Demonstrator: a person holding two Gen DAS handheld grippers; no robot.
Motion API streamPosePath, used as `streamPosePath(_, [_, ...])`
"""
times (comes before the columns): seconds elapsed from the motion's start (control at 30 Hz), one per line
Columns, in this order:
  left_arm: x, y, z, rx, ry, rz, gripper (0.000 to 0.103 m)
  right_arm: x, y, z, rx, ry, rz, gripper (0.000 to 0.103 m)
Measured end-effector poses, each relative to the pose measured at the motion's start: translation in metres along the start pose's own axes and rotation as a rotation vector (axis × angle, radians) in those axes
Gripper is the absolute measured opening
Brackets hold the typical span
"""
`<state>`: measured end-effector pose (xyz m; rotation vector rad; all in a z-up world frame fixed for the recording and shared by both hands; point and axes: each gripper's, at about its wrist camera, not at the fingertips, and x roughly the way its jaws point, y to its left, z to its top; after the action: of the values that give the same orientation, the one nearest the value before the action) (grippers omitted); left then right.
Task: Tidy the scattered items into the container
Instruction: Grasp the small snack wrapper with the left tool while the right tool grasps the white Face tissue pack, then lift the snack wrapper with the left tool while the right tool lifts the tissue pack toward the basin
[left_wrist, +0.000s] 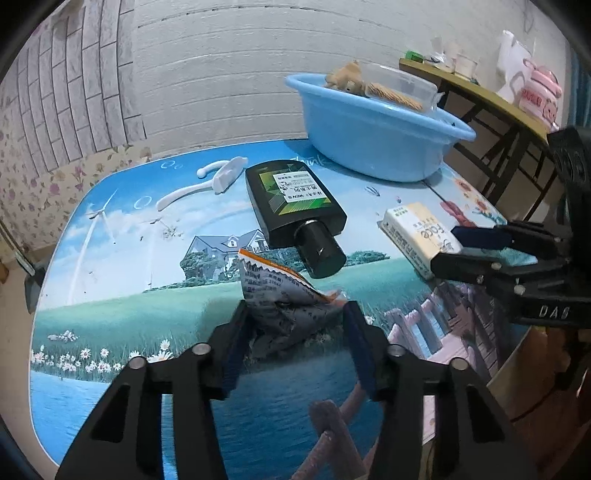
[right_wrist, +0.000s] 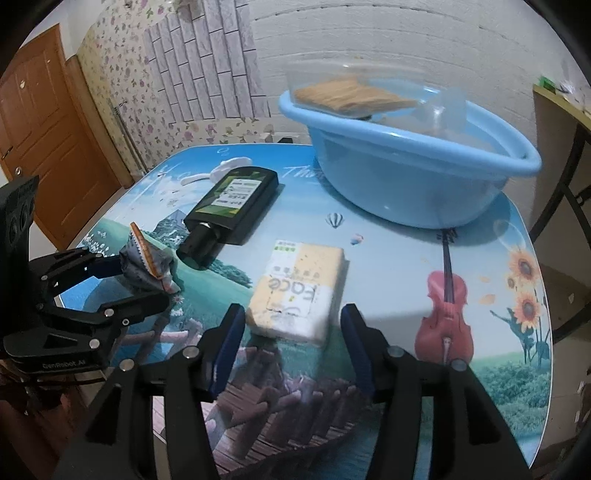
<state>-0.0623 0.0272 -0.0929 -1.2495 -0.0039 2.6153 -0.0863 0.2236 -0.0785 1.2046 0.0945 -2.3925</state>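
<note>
1. Between the blue pads of the left hand-held gripper (left_wrist: 295, 339), a crumpled silver-and-orange foil snack wrapper (left_wrist: 284, 291), jaws closed around it, seemingly clamped.
2. Ahead of the right hand-held gripper (right_wrist: 291, 343), jaws apart, a white-and-yellow soft tissue pack (right_wrist: 299, 288) lying flat on the picture-printed counter (right_wrist: 388, 266), just short of the pads, not gripped.
3. Farther out, still loose on the counter: a black flat plastic bottle with a green label (left_wrist: 291, 203), on its side; beyond it, a white plastic hook (left_wrist: 207, 181).
4. At the far edge, a light-blue plastic basin (left_wrist: 373, 136), already holding a tan plush toy (left_wrist: 343, 77) and a clear plastic box of biscuits (left_wrist: 399, 88).
5. Roughly a third done, by judgement: two in, four left.
</note>
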Motion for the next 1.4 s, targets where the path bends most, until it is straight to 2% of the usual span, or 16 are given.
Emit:
streamPosePath(0.03, [-0.001, 0.001, 0.000, -0.010, -0.004, -0.003, 0.037, 0.000, 0.002, 0.000, -0.004, -0.001, -0.003, 0.054])
streamPosePath(0.1, [-0.002, 0.004, 0.000, -0.024, -0.011, -0.001, 0.035, 0.002, 0.006, 0.001, -0.024, -0.002, -0.009, 0.054])
streamPosePath(0.3, [-0.006, 0.007, 0.001, -0.030, -0.018, 0.004, 0.030, 0.012, 0.011, 0.000, -0.046, 0.007, -0.039, 0.057])
streamPosePath(0.33, [-0.006, 0.008, 0.002, -0.031, -0.019, 0.004, 0.029, 0.013, 0.010, -0.001, -0.040, 0.011, -0.037, 0.057])
streamPosePath(0.4, [-0.008, 0.008, 0.001, -0.032, -0.021, 0.002, 0.027, 0.011, 0.006, -0.001, -0.023, -0.005, -0.017, 0.048])
streamPosePath(0.43, [-0.009, 0.009, 0.002, -0.036, -0.022, -0.001, 0.026, 0.009, 0.004, 0.000, -0.015, -0.013, -0.002, 0.048])
streamPosePath(0.57, [-0.026, 0.009, 0.009, -0.048, -0.062, -0.020, 0.025, -0.011, 0.006, 0.003, -0.023, -0.089, 0.027, 0.047])
streamPosePath(0.67, [-0.044, 0.006, 0.021, -0.039, -0.114, -0.019, 0.025, -0.037, 0.013, 0.009, -0.053, -0.185, 0.056, 0.047])
streamPosePath(0.87, [-0.062, -0.003, 0.044, -0.028, -0.169, -0.058, 0.025, -0.057, 0.011, 0.018, -0.037, -0.251, 0.065, 0.047])
streamPosePath(1.4, [-0.024, -0.056, 0.115, 0.120, -0.184, -0.113, 0.025, -0.063, -0.021, 0.030, -0.013, -0.285, 0.009, 0.047])
